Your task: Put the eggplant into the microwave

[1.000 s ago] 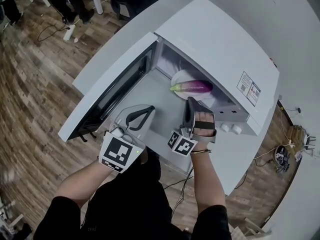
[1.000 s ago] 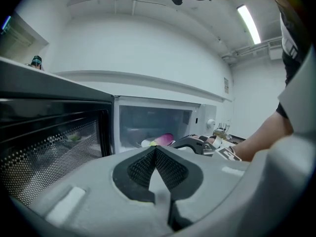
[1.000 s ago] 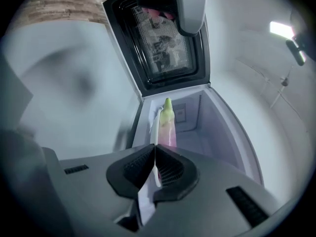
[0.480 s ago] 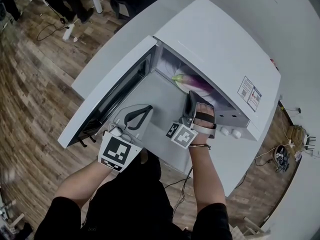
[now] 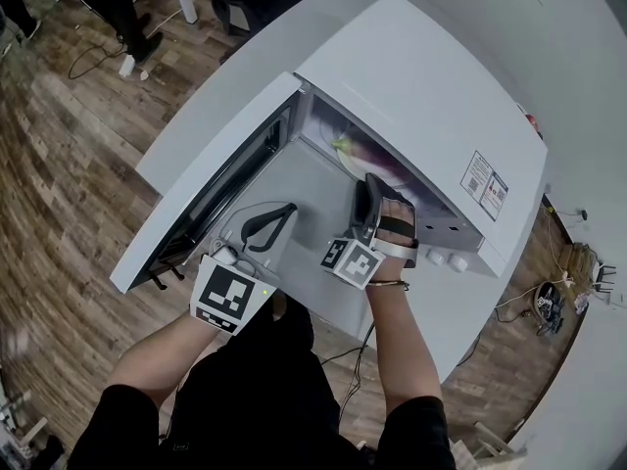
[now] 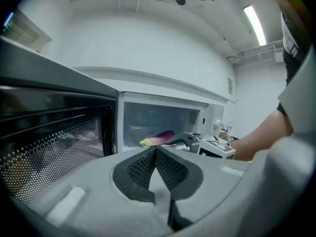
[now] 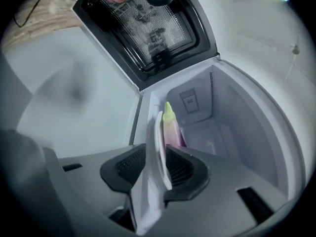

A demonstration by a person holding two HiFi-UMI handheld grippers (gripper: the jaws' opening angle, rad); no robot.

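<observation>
The right tool (image 7: 160, 169) is clamped on the rim of a white plate (image 7: 159, 142). The plate carries the eggplant (image 7: 171, 126), and both are partly inside the open microwave (image 5: 421, 86). The left tool (image 6: 155, 157) has its jaws together with nothing between them, beside the open door (image 5: 211, 155).

The microwave (image 5: 421, 96) stands on the table (image 5: 284, 27), with its door (image 5: 211, 179) swung open to the left. Inside the cavity, near its mouth, the eggplant (image 7: 170, 125) lies on a plate (image 7: 159, 147), which seems to rest on the cavity floor. The right gripper (image 5: 364, 199) is at the mouth, its jaws closed on the plate's near rim. The left gripper (image 5: 269, 225) is to its left, before the open door, with nothing between its closed jaws.
</observation>
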